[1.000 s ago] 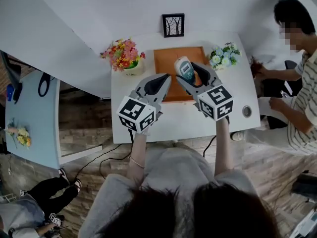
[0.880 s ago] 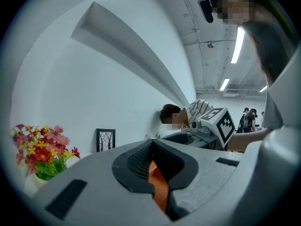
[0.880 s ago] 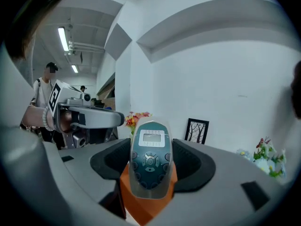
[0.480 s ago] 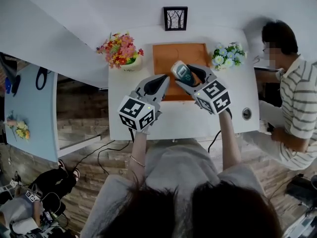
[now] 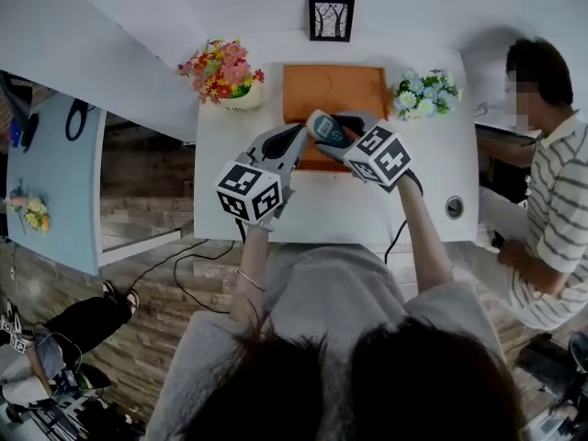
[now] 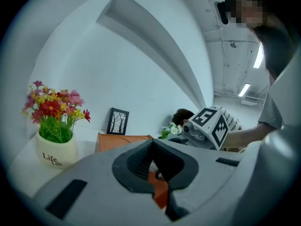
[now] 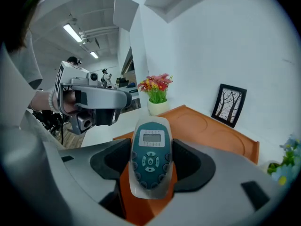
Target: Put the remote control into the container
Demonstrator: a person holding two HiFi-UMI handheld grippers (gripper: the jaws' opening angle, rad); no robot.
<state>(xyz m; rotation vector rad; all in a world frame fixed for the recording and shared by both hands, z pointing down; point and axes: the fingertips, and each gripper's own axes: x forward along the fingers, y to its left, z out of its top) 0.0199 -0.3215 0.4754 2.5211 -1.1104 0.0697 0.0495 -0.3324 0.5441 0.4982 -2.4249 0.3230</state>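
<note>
The grey-and-teal remote control [image 5: 324,128] is clamped between the jaws of my right gripper [image 5: 335,136], above the near edge of the orange container [image 5: 340,90]. In the right gripper view the remote control [image 7: 150,159] points away with its buttons up, and the orange container [image 7: 211,131] lies under and beyond it. My left gripper [image 5: 296,136] hangs just left of the remote, jaws together and holding nothing. In the left gripper view the closed tips [image 6: 152,142] hide most of the orange container [image 6: 120,142].
On the white table [image 5: 322,219] stand a pot of red flowers [image 5: 225,76] left of the container, blue-white flowers [image 5: 427,95] to its right and a picture frame [image 5: 331,18] behind. A person in a striped shirt [image 5: 551,182] sits at the table's right end.
The right gripper has carried the remote leftward and toward the container's near edge, closer to the left gripper. The left gripper has barely moved. The person at the right has shifted.
</note>
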